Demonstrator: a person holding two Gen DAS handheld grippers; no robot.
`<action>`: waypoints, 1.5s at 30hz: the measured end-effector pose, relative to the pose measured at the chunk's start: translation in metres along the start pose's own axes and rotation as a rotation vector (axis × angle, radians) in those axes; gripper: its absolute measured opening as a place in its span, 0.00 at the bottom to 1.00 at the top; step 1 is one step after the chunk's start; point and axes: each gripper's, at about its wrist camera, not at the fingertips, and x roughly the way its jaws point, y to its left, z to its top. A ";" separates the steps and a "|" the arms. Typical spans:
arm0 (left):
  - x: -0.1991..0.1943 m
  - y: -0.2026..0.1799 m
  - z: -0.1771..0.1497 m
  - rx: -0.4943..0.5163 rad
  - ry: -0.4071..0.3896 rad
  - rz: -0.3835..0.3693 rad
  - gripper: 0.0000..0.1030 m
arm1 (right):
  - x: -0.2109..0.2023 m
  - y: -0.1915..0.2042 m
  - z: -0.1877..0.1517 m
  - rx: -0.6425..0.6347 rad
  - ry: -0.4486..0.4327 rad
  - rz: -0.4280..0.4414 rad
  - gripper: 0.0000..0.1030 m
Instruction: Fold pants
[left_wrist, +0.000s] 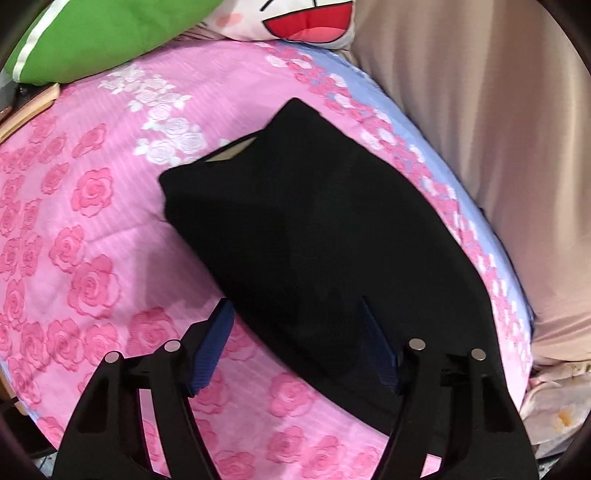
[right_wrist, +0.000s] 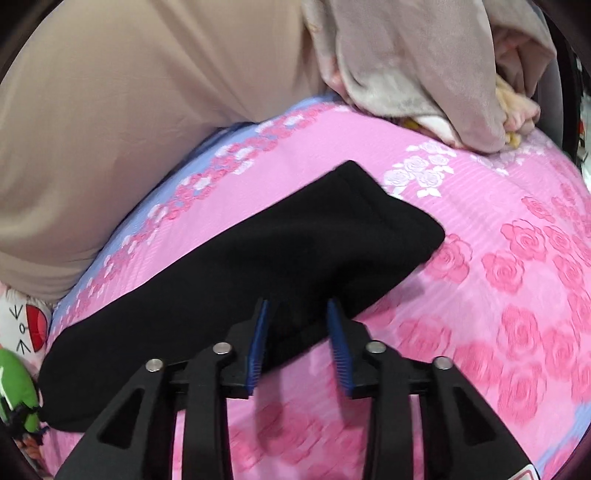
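The pink bed (left_wrist: 92, 229) holds the black pants (left_wrist: 314, 236), folded into a short thick bundle. Its long side runs slantwise, from close by the tongs away toward the pillows. Both tongs sit at its near edge. The left tongs (left_wrist: 295, 343) gape wide; the right tongs (right_wrist: 297, 339) are narrower, holding nothing.
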 end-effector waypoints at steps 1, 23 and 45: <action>-0.001 -0.003 -0.002 0.001 0.011 -0.019 0.66 | -0.003 0.005 -0.004 -0.014 -0.007 0.007 0.33; 0.008 -0.005 -0.033 0.124 0.126 -0.026 0.05 | -0.007 0.180 -0.083 -0.438 0.041 0.182 0.57; 0.035 -0.030 0.041 0.241 -0.112 0.325 0.61 | 0.173 0.510 -0.102 -0.872 0.333 0.411 0.03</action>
